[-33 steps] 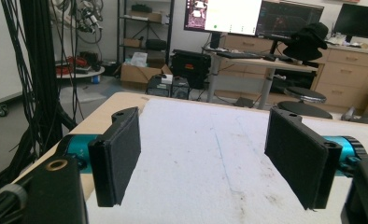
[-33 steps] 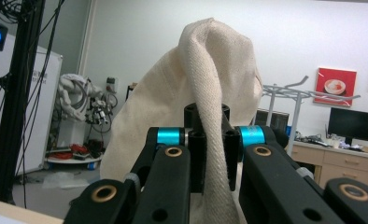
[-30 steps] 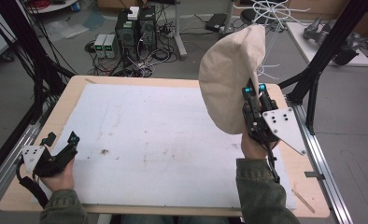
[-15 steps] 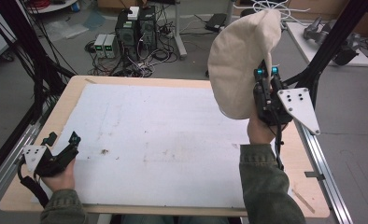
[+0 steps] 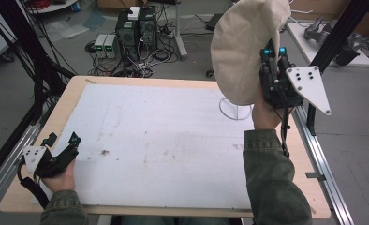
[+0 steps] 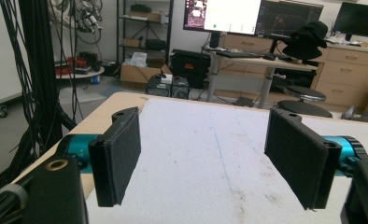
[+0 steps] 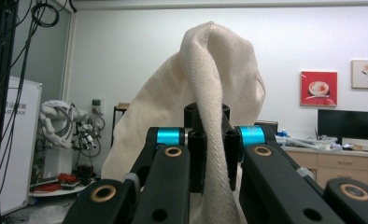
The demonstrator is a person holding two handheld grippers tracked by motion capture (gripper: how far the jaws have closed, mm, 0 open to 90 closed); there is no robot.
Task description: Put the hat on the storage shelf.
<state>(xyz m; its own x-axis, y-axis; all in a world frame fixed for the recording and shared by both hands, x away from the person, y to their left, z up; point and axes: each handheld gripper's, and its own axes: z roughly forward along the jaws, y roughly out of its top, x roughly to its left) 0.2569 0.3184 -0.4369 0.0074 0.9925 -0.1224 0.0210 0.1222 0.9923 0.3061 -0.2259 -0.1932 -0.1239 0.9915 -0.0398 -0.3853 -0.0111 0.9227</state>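
Note:
A cream cloth cap point(image 5: 241, 47) hangs in the air above the table's far right corner, with my right gripper point(image 5: 272, 51) shut on its edge. In the right gripper view the cap's thick fabric point(image 7: 215, 70) is pinched between the two pads of the right gripper point(image 7: 212, 140) and drapes down to the left. My left gripper point(image 5: 63, 139) rests at the table's near left corner, held by a hand. In its own view the left gripper point(image 6: 205, 163) stands open, nothing between its pads, above the white mat.
A white wire stand point(image 5: 236, 110) with a round base sits on the mat below the cap. The white mat point(image 5: 164, 136) covers most of the wooden table. A black frame post point(image 5: 332, 42) rises just right of the right gripper.
The right gripper has risen and drifted toward the far right with the cap, uncovering the wire stand's base. The left gripper has stayed where it was.

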